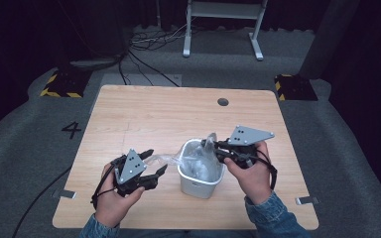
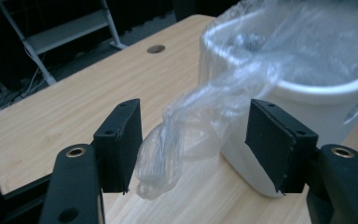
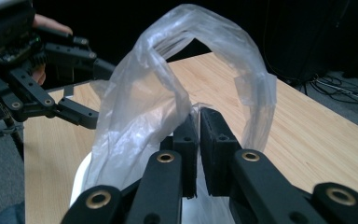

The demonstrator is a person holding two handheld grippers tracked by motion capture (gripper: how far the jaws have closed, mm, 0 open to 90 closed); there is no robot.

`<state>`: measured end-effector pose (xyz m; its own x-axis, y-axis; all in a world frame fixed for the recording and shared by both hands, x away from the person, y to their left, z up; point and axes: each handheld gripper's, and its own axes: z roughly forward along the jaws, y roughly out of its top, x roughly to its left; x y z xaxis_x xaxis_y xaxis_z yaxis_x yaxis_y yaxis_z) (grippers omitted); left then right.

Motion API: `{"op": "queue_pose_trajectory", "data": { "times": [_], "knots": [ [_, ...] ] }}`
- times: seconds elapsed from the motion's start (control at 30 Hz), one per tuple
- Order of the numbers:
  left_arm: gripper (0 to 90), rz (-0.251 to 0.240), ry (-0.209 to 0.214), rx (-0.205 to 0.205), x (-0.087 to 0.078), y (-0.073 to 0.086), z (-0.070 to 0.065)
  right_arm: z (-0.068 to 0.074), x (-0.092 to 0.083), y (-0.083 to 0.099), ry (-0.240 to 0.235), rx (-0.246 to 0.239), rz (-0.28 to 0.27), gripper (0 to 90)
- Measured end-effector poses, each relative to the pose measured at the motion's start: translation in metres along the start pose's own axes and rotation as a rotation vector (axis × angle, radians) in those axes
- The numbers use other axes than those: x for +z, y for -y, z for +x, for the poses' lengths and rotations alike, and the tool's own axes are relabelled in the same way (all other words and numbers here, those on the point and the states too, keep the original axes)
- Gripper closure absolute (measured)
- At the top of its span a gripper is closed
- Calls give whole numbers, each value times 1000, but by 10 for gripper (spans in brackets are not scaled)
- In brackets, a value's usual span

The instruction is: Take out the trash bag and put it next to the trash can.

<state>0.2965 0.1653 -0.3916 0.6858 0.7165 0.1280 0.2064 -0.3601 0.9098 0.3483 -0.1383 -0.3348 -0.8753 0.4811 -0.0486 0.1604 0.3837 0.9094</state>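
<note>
**Two tongs, one bag, one bin**

My left gripper (image 1: 154, 166) sits at the left of the table (image 1: 129, 114), its jaws standing apart and clamping nothing. In the left gripper view a twisted tail of the clear plastic bag (image 2: 168, 149) hangs loose between the two black pads, just beside the left one, with the other pad well clear of it.

To the right stands the single white bin (image 1: 198, 184), near the table's front edge between my two hands. The bag lines it and spills over the rim on both sides.

Further right, my right gripper (image 1: 217, 147) is clenched on the bag at the bin's right rim. In the right gripper view the pads are pressed nearly together on the film, which arches above them in a crinkled, see-through loop.

Count: two grippers, one bag, one bin.
</note>
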Motion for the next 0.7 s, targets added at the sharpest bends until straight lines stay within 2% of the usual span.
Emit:
{"op": "queue_pose_trajectory", "data": {
  "times": [0.23,0.4,0.53,0.6,0.67,0.7],
  "knots": [
    [313,-37,3,-16,-1,-7,4,11,27,-2,-47,-25,42,844],
    [305,-69,14,-8,-3,-15,3,18,41,-3,-49,-55,84,832],
    [300,-99,29,0,-4,-24,0,20,45,-3,-49,-65,102,831],
    [299,-118,49,-7,-5,-29,-2,22,47,-2,-47,-71,114,828],
    [301,-116,23,6,-5,-34,-6,23,48,-1,-44,-78,121,827],
    [302,-116,23,6,-5,-34,-6,23,48,-1,-44,-78,121,827]
  ]
}}
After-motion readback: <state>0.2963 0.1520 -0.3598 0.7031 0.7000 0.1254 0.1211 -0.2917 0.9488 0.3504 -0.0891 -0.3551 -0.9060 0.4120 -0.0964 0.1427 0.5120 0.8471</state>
